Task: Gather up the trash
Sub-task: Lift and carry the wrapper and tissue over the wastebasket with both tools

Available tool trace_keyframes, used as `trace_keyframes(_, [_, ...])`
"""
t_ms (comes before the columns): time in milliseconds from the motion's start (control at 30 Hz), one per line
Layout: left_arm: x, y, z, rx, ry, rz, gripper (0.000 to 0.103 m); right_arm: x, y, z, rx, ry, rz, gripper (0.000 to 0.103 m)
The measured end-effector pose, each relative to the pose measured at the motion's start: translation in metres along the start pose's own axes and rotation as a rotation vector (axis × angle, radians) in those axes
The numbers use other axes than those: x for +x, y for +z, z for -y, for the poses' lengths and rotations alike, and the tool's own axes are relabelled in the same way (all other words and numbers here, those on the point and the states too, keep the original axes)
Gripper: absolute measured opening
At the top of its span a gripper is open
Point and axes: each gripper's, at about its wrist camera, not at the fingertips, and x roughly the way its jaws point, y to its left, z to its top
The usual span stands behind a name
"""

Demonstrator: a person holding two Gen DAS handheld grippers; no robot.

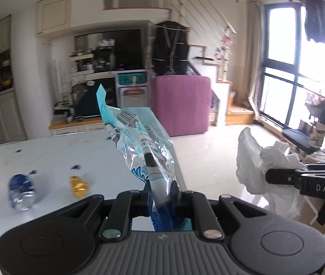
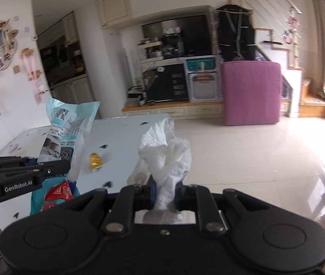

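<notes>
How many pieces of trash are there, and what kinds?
Plastic wrappers: 1, the blue plastic wrapper held in the left gripper.
Tissues: 1, the crumpled white tissue held in the right gripper.
Cans: 1, the blue can lying on the white table.
Gold wrappers: 1, the gold wrapper on the table.
Total: 4

Both the left gripper [image 1: 161,194] and right gripper [image 2: 165,197] have fingers clamped, tilted downward.
</notes>
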Motion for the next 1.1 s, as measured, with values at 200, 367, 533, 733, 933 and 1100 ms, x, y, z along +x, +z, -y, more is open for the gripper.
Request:
trace_keyframes(200, [0.030,-0.005,0.055,0.032,-0.059,-0.026,0.015,-0.017,-0.013,0.059,0.049,-0.074,0.000,0.015])
trace_keyframes(367, [0.062,-0.014,0.100,0.091,-0.048,-0.028,0.015,-0.018,-0.029,0.103,0.076,-0.135,-0.020,0.015])
trace_keyframes(533, [0.105,-0.030,0.135,0.134,-0.024,-0.032,0.015,-0.007,-0.054,0.141,0.116,-0.155,-0.058,0.015])
trace_keyframes(733, [0.176,-0.051,0.168,0.171,0.030,-0.045,0.015,0.024,-0.086,0.184,0.170,-0.176,-0.131,0.015])
trace_keyframes(933, [0.249,-0.110,0.183,0.114,0.012,-0.155,0.015,0.069,-0.119,0.222,0.210,-0.181,-0.218,0.015])
trace_keyframes(1100, [0.303,-0.160,0.177,0.067,0.081,-0.183,0.015,0.114,-0.148,0.242,0.222,-0.188,-0.302,0.015])
